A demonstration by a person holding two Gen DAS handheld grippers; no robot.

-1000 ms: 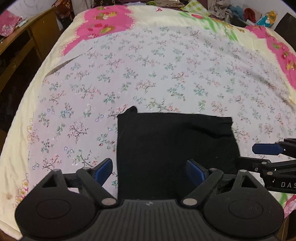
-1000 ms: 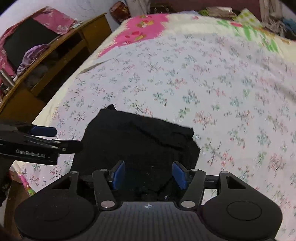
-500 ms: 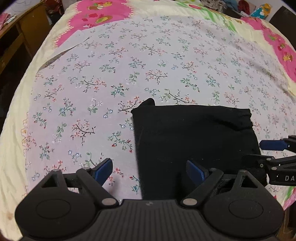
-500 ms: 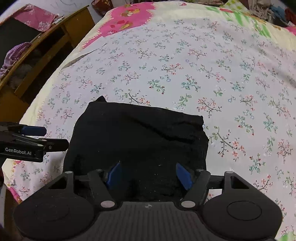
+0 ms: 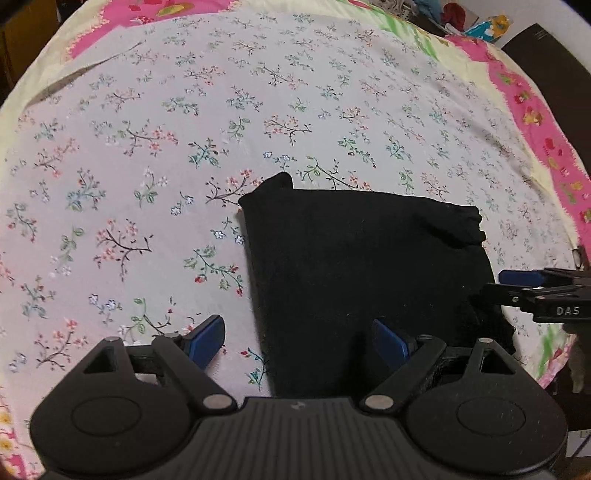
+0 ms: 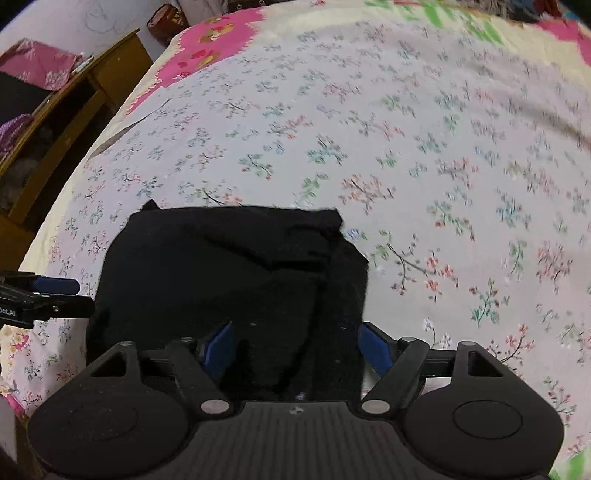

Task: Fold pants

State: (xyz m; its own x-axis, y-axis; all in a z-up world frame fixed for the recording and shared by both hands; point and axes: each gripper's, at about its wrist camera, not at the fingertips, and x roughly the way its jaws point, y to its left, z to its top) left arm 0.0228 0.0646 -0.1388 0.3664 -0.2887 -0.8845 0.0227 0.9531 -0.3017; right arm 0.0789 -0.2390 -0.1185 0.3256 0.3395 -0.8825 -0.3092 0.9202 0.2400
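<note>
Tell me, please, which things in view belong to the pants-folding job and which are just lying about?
In the job:
black pants, folded
left hand-held gripper, open
right hand-held gripper, open
floral bedsheet

Lying about:
wooden shelf
pink cloth
clothes pile

Both tongs matte black plastic w/ ribbed centre housing, round disc caps each side, triangular cut-outs in linkage arms, silver pivot screws, blue pads on fingertips (image 5: 205,338) — left tongs (image 5: 299,341), right tongs (image 6: 295,347). White lettering "DAS" on right unit's side.
</note>
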